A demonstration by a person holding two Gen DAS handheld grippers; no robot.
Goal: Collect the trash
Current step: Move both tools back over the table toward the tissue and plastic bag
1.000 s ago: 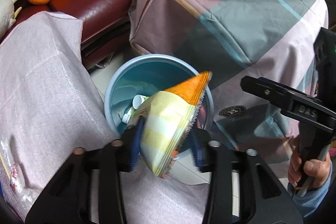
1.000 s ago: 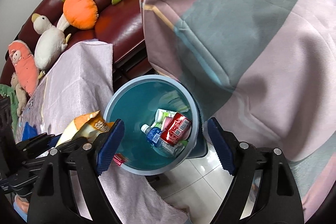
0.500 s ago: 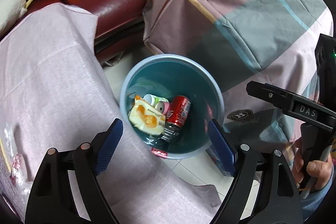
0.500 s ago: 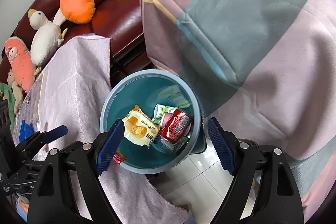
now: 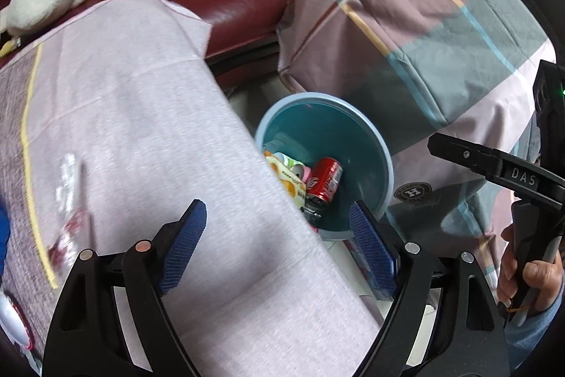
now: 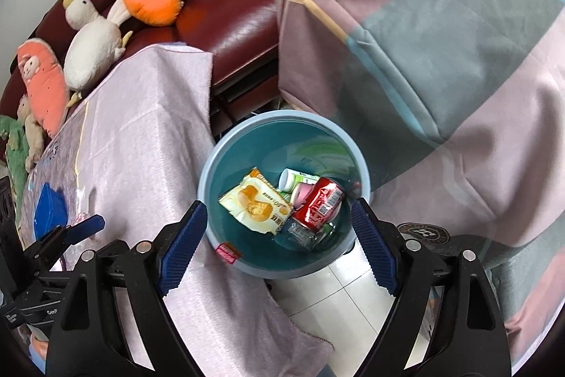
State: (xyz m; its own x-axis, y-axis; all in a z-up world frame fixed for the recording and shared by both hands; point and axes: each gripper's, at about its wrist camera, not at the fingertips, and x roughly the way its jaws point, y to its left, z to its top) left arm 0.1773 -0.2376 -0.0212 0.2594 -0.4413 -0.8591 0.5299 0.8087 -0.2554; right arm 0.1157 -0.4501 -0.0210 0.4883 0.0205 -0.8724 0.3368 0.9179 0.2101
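1. Right wrist view: blue bin stands on the floor off the cloth-covered table's edge, holding yellow snack wrapper and red can
2. Right gripper hovers over it, released
3. Left gripper, released, faces clear wrapper, likely next, nearer this hand

Glossy leather sofa, smooth plastic bin, shiny metal can, crinkly foil wrapper, matte woven cloth.
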